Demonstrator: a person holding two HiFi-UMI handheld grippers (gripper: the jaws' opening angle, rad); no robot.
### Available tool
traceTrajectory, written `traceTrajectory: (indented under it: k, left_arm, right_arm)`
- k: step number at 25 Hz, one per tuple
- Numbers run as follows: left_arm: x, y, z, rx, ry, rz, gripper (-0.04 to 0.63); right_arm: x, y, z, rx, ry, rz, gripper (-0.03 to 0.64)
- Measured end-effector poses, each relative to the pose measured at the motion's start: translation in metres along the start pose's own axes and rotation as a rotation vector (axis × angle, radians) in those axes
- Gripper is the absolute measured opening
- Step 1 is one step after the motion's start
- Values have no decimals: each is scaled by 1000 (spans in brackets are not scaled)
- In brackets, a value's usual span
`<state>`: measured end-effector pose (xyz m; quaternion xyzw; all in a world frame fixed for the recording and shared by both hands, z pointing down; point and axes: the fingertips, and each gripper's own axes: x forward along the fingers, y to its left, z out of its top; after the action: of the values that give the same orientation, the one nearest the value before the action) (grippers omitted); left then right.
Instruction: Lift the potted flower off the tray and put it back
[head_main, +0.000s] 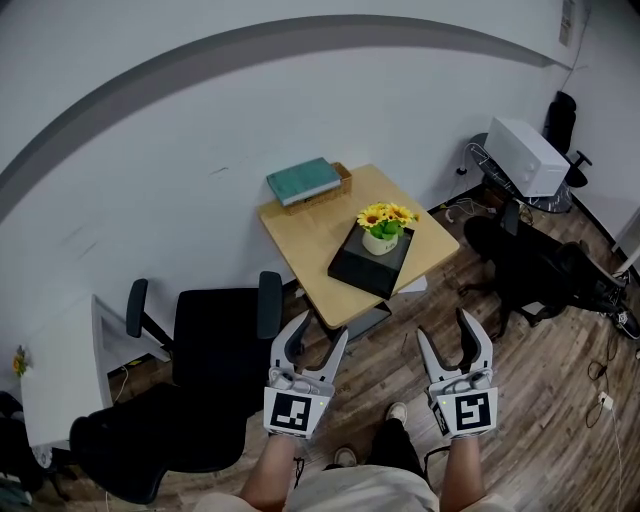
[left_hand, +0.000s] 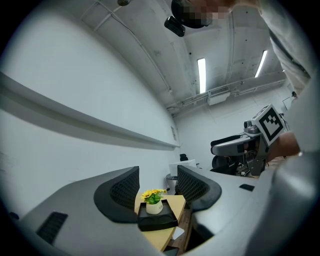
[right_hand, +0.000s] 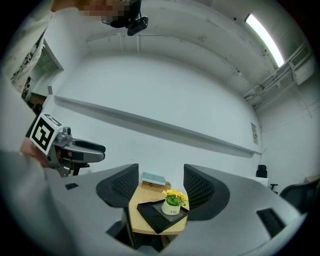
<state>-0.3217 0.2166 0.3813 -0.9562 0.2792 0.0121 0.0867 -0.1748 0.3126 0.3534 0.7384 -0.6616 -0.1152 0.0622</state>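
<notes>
Left of centre, the left gripper hangs short of the desk's near edge, with its jaws spread wide and nothing between them. Its own view frames the pot in that gap, but the pot is far off and there's no contact at all.

On the desk, the black tray lies toward the near right side. The potted flower stands upright on the tray's far end, yellow blooms on top. Over at the desk's far corner a teal book rests on a brownish box, well out of the way.

Off the desk's near right side comes the right gripper, its jaws just as wide and just as empty.

So this looks like the approach, with nothing lifted yet. To do it well, I'd bring the grippers in level toward the desk and take the white pot body low, under the leaves. The squeeze should land on the pot, never on the blooms. The other gripper could steady the tray so it doesn't ride up. Then lift straight up, because the tray's raised rim could catch a sideways drag.

It's hard to tell whether the pot sits in a recess of the tray. The print on the pot is too small to read. The person's hands are cut off at the head view's bottom edge.
</notes>
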Motion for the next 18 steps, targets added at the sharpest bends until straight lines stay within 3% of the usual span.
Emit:
traceTrajectory:
  k: [18]
  left_arm:
    - [107,-10,1,28,18,13,232]
  right_arm:
    - [68,-85,-22,10,-8,41,281]
